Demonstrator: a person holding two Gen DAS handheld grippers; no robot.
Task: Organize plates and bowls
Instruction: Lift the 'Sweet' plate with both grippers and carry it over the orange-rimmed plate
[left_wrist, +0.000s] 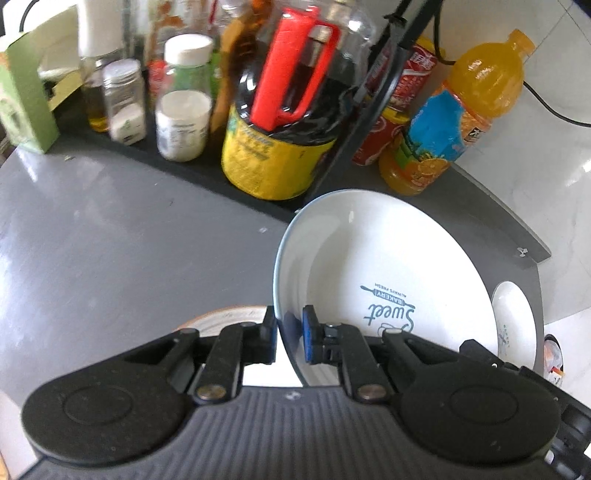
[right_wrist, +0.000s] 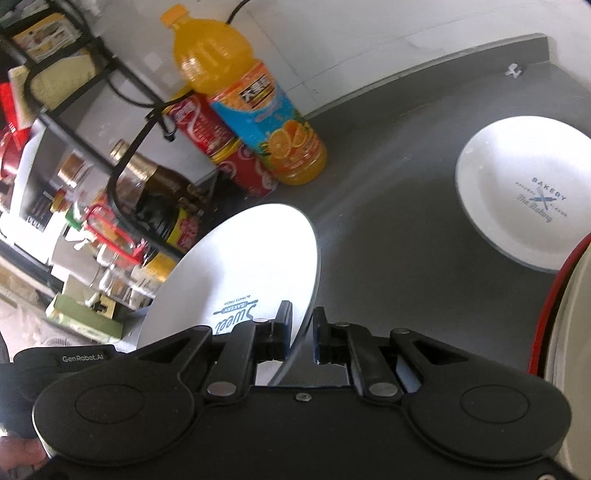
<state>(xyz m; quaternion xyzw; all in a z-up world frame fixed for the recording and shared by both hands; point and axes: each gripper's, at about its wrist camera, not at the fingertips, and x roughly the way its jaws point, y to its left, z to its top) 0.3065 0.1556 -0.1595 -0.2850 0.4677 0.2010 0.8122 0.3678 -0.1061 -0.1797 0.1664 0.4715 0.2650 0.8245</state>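
Holding the Sweet Bakery plate (left_wrist: 388, 273) from both sides, I have it tilted above the grey worktop (left_wrist: 110, 240), just in front of the orange juice bottle (right_wrist: 251, 99). My left hand-held gripper (left_wrist: 289, 334) is pinching the plate's rim between its blue pads, one inside the dish and one outside. My right hand-held gripper (right_wrist: 301, 334) straddles the opposite rim, but its jaws look slightly spread with a sliver of gap on the right, so I judge that grip loose or not yet made.

A smaller Bakery plate (right_wrist: 524, 199) lies flat on the worktop well to the right of the juice bottle, and I take it as the likely stacking spot. A red-rimmed dish (right_wrist: 554, 314) sits nearer me than that plate, at the right wrist view's right edge.

My worry is the glazed rim slipping out of one thin pinch if the right side is not truly closed. Swinging the tilted plate could also knock over the juice bottle or the cola can (right_wrist: 207, 129) beside it. Setting it down off-centre could chip both plates.
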